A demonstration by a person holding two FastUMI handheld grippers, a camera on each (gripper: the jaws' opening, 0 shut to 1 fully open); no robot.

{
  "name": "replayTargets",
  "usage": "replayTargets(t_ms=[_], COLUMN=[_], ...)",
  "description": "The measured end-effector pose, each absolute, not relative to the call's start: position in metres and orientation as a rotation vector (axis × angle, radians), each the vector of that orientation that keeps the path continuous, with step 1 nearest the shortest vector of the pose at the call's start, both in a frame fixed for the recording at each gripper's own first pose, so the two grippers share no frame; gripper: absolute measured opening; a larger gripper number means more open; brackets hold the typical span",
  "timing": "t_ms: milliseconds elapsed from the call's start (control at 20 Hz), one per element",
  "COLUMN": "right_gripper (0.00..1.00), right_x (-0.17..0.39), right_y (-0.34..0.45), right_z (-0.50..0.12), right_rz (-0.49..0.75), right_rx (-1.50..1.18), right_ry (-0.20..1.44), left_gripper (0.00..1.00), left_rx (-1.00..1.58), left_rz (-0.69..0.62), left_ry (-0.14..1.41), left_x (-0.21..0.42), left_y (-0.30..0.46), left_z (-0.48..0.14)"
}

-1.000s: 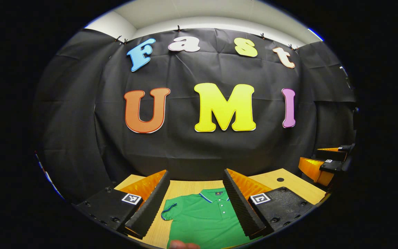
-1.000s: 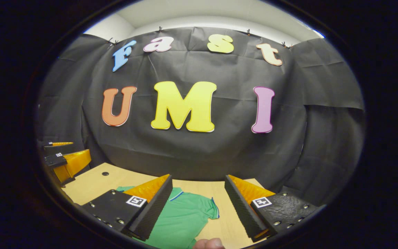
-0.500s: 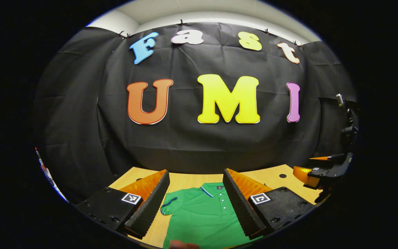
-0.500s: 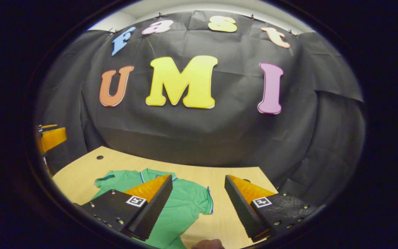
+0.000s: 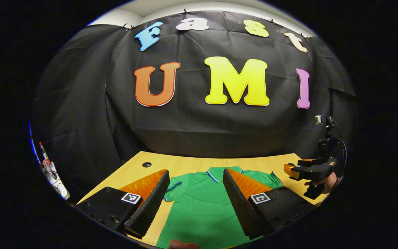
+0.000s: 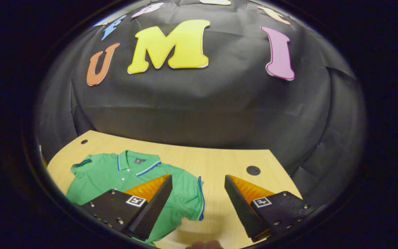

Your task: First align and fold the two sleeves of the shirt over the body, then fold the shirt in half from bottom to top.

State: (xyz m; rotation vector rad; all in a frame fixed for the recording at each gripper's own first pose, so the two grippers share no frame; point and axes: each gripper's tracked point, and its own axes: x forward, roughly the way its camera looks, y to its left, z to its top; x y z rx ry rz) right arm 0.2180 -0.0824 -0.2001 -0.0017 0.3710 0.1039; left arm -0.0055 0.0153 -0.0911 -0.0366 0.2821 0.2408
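A green polo shirt (image 5: 202, 207) with blue-trimmed collar and sleeves lies flat on the wooden table (image 5: 192, 164), collar toward the booth wall. My left gripper (image 5: 195, 204) hangs open above the shirt's chest, nothing between its fingers. In the right gripper view the shirt (image 6: 116, 176) spreads across the left part of the table (image 6: 226, 162), and its right sleeve (image 6: 192, 199) lies between the open fingers of my right gripper (image 6: 197, 204), which hovers above it. The right gripper (image 5: 306, 171) also shows at the far right of the left gripper view, held by a hand (image 5: 325, 181).
Round cable holes sit in the table at the back left (image 5: 147, 164) and back right (image 6: 253, 170). Black cloth closes off the table's far side. A white object (image 5: 52, 173) stands off the table at the left edge.
Both grippers have tilted downward and moved forward over the table, so more of the shirt and tabletop shows. The right gripper has come closer to the right sleeve. Both stayed open.
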Motion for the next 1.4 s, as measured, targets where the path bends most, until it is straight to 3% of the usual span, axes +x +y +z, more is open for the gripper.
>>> replayTargets(t_ms=[550, 700, 750, 950, 1050, 1150, 1200, 1400], right_gripper=[0.95, 0.8, 0.79, 0.28, 0.23, 0.03, 0.0, 0.03], right_x=[0.287, 0.288, 0.29, 0.29, 0.288, 0.286, 0.286, 0.288], right_y=[-0.083, -0.077, -0.078, -0.087, -0.086, -0.085, -0.085, -0.086], right_z=[-0.306, -0.321, -0.32, -0.323, -0.321, -0.314, -0.309, -0.284], right_rz=[0.134, 0.152, 0.151, 0.121, 0.13, 0.129, 0.131, 0.125], right_rx=[0.007, 0.056, 0.066, 0.075, 0.06, 0.05, 0.052, 0.06], right_ry=[0.564, 0.611, 0.608, 0.625, 0.628, 0.621, 0.613, 0.565], left_gripper=[0.99, 0.99, 0.99, 0.99, 0.99, 0.99, 0.99, 0.99], left_rx=[-0.031, -0.041, -0.038, -0.033, -0.028, -0.027, -0.029, -0.034], left_rz=[0.266, 0.286, 0.29, 0.283, 0.275, 0.274, 0.276, 0.285], left_ry=[0.367, 0.382, 0.387, 0.399, 0.397, 0.401, 0.403, 0.398], left_x=[-0.014, -0.018, -0.022, -0.022, -0.022, -0.023, -0.024, -0.028], left_y=[0.005, 0.009, 0.01, 0.008, 0.007, 0.008, 0.009, 0.016], left_z=[-0.127, -0.131, -0.132, -0.134, -0.134, -0.135, -0.135, -0.134])
